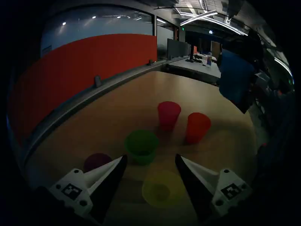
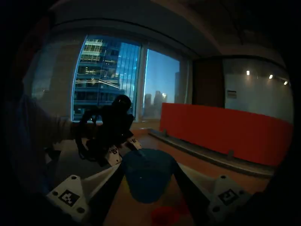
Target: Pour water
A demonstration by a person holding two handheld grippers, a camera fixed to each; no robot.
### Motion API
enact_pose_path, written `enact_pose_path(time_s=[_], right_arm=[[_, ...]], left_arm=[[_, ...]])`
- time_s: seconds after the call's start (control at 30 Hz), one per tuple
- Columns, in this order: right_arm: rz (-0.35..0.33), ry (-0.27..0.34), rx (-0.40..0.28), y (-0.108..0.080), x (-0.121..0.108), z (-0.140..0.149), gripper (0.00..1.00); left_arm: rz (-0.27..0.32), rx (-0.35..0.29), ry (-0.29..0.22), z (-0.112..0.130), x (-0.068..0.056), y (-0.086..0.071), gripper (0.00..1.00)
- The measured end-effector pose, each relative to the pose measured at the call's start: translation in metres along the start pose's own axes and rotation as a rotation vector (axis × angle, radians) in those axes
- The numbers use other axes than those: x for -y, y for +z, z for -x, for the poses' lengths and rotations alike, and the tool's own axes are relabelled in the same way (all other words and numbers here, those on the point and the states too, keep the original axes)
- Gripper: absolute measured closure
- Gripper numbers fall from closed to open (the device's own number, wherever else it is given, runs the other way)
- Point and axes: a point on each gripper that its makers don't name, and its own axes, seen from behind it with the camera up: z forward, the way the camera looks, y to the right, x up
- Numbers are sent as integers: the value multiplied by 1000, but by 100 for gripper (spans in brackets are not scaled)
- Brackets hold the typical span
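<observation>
In the left gripper view, my left gripper [image 1: 150, 156] is open above the wooden table [image 1: 124, 101], with nothing between its fingers. Below and ahead of it stand a yellow cup [image 1: 161, 188], a green cup [image 1: 142, 146], a pink cup [image 1: 168, 115], an orange-red cup [image 1: 197, 127] and a purple cup [image 1: 96, 161]. In the right gripper view, my right gripper [image 2: 148, 165] is shut on a blue cup [image 2: 148, 179], held upright above the table. Beyond it a hand holds the left gripper [image 2: 120, 148]. Red cup rims [image 2: 165, 215] show under the blue cup.
An orange-red partition [image 1: 82, 67] with a grey rail runs along the table's far left edge and also appears as the partition [image 2: 233, 128] in the right gripper view. A large blue shape [image 1: 235, 77] hangs at the upper right. Desks stand behind, and windows [image 2: 109, 83] face buildings.
</observation>
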Motion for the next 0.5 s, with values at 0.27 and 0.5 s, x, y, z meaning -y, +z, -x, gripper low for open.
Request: enact_pose_path(time_s=[0.27, 0.5], right_arm=[[14, -6, -15, -10, -5, -6, 8], [24, -10, -13, -17, -8, -5, 7]], left_arm=[[-11, 38, 6, 3, 8, 19, 6], [-30, 73, 5, 5, 18, 37, 6]])
